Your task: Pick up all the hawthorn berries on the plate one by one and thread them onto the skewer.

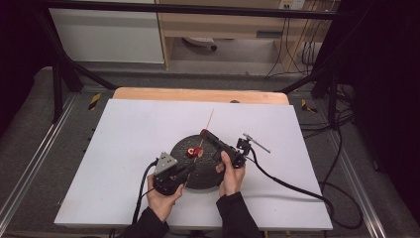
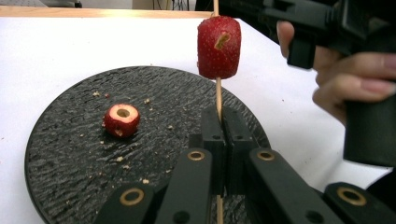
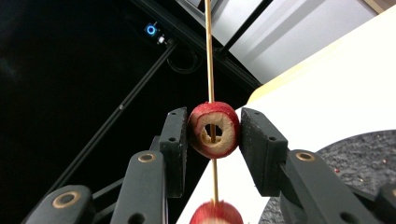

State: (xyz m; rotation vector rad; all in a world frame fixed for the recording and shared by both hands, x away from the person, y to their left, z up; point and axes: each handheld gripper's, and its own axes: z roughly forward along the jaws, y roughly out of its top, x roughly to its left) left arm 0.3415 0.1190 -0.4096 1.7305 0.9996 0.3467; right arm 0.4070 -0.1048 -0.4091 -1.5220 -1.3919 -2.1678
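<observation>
One skewer (image 2: 218,98), one plate (image 2: 60,154), seemingly three red fruit pieces (image 2: 121,119).

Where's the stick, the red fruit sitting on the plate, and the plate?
Stick (image 2: 218,95), left gripper view, on its bare shaft below the skewered fruit.
Loose fruit (image 2: 121,119), left gripper view, on its cut top by the hole.
Plate (image 2: 60,154), left gripper view, on a bare dark patch.

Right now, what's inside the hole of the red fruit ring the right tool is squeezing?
A thin wooden skewer runs straight through the fruit ring. Pale flesh lines the hole; the ring's far side is hidden.
</observation>
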